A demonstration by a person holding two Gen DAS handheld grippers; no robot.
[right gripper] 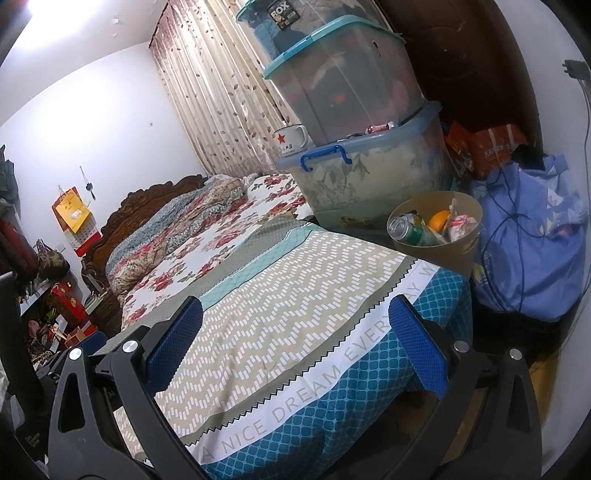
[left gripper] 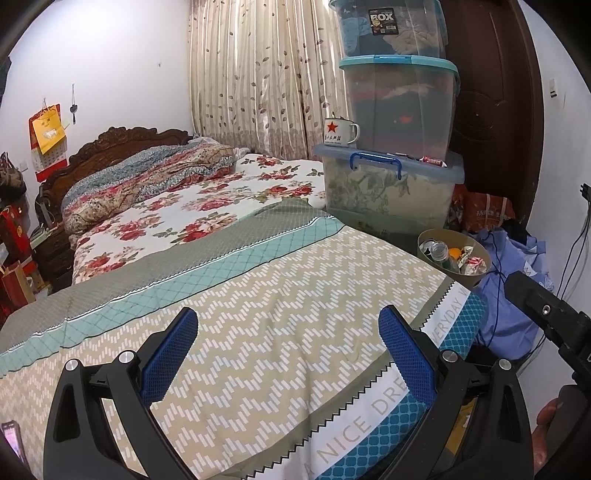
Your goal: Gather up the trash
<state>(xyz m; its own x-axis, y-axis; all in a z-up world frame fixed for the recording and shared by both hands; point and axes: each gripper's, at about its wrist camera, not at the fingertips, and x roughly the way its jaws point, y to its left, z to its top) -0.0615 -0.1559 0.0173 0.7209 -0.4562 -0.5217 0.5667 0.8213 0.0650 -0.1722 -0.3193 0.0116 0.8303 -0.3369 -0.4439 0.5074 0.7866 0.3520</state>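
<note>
Bedroom: patterned green quilt (left gripper: 258,295) covers the bed. Tan round plastic bin (right gripper: 436,254) beside it holds trash. Left gripper (left gripper: 288,332) and right gripper (right gripper: 295,325) both spread, empty.

Top storage box (left gripper: 388,26) cut off by frame edge; bin (right gripper: 436,251) contents partly buried; mug (left gripper: 340,131) lettering too small to read.

A bed (right gripper: 280,280) runs away from the cameras toward a headboard (left gripper: 122,138) at the far left, with a rolled quilt (left gripper: 147,173) lying across it near that end and a curtain (left gripper: 258,74) behind. At the bed's right stands a stack of storage boxes (right gripper: 354,110), a mug (right gripper: 291,138) resting on the lowest box's lid. In front of the stack, just beside the bed's near right corner, sits a bin (right gripper: 436,247) holding a bottle (right gripper: 410,229), an orange (right gripper: 439,219) and wrappers (right gripper: 461,223), with a cloth bundle (right gripper: 535,236) to its right.
</note>
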